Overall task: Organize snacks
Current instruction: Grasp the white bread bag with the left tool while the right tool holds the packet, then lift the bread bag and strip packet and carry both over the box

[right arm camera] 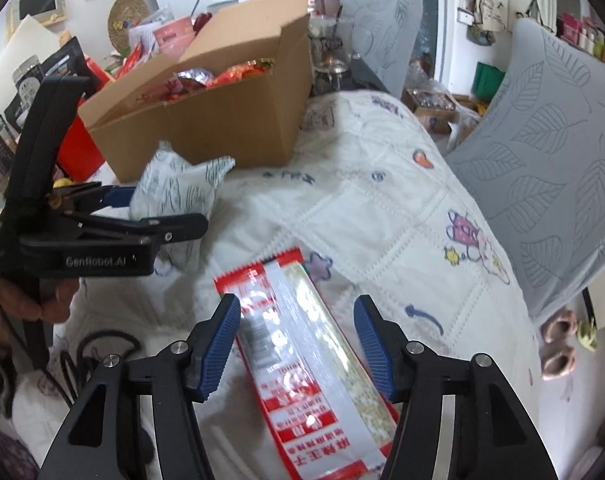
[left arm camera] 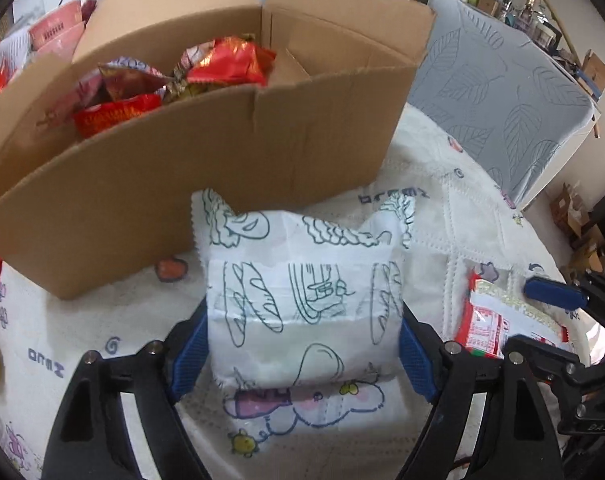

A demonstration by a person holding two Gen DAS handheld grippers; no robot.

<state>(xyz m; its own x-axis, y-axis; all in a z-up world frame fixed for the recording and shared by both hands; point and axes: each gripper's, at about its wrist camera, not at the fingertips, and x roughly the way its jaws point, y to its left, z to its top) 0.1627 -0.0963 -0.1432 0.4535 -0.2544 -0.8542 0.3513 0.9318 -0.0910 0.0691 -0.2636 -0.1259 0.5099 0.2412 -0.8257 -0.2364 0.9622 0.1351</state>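
My left gripper (left arm camera: pixel 302 344) is shut on a white snack bag printed with green line drawings (left arm camera: pixel 302 304), held just in front of the open cardboard box (left arm camera: pixel 206 184). The box holds several red and foil snack packets (left arm camera: pixel 226 64). In the right wrist view the left gripper (right arm camera: pixel 142 208) grips the same white bag (right arm camera: pixel 174 188) beside the box (right arm camera: pixel 206 128). My right gripper (right arm camera: pixel 298 340) is open, its blue pads (right arm camera: pixel 222 344) on either side of a long red-and-white snack packet (right arm camera: pixel 302 360) lying on the quilt. That packet also shows in the left wrist view (left arm camera: pixel 502 320).
A white quilted cover with cartoon prints (right arm camera: pixel 402 220) spreads over the surface. Grey leaf-patterned cushions (right arm camera: pixel 562 168) stand to the right. A red container (right arm camera: pixel 78 148) and assorted packets sit behind the box on the left. Slippers (right arm camera: pixel 558 340) lie on the floor at the right.
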